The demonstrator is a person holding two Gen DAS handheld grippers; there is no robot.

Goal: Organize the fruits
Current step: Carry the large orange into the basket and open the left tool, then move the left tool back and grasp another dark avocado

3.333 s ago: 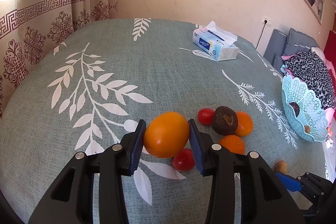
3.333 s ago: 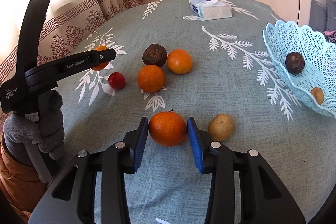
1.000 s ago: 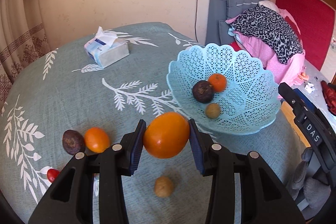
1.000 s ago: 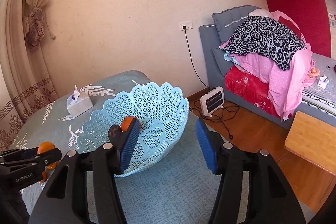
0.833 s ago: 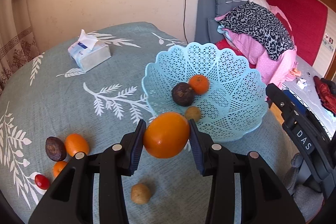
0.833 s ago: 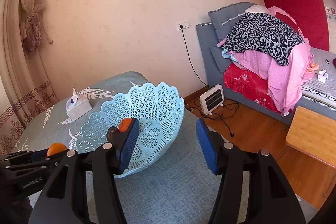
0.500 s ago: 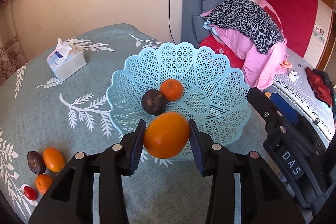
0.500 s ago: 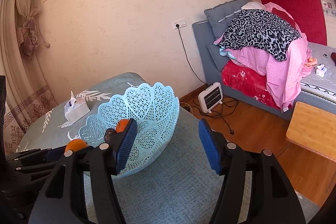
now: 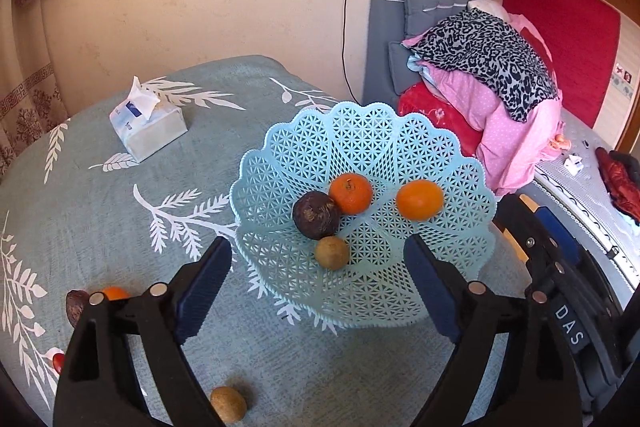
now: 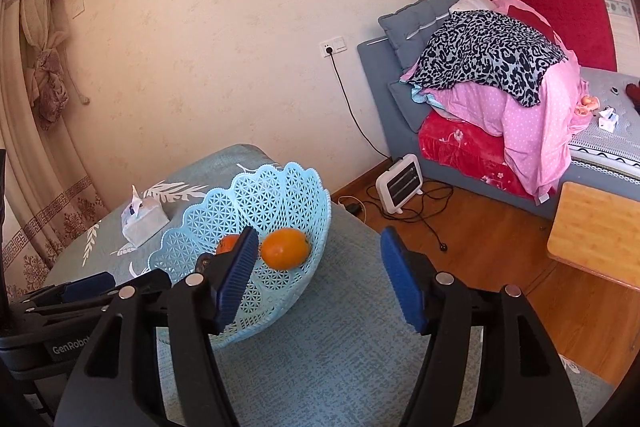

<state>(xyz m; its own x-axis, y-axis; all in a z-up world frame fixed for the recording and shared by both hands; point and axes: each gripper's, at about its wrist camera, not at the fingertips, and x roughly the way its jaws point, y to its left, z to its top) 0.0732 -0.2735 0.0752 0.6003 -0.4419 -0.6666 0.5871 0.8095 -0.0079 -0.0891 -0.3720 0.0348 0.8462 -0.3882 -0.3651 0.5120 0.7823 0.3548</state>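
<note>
four fruits sit in our basket [image 9: 280, 163]: two oranges [image 9: 419, 199], a dark fruit [image 9: 316, 215], a small brown one [image 9: 332, 252]. our left gripper [image 9: 318, 285] and right gripper [image 10: 316, 277] gape wide, holding nothing.

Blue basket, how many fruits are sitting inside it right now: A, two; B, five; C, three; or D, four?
D: the left wrist view shows the blue basket holding a smooth orange, a stemmed orange, a dark round fruit and a small brownish fruit.
</note>
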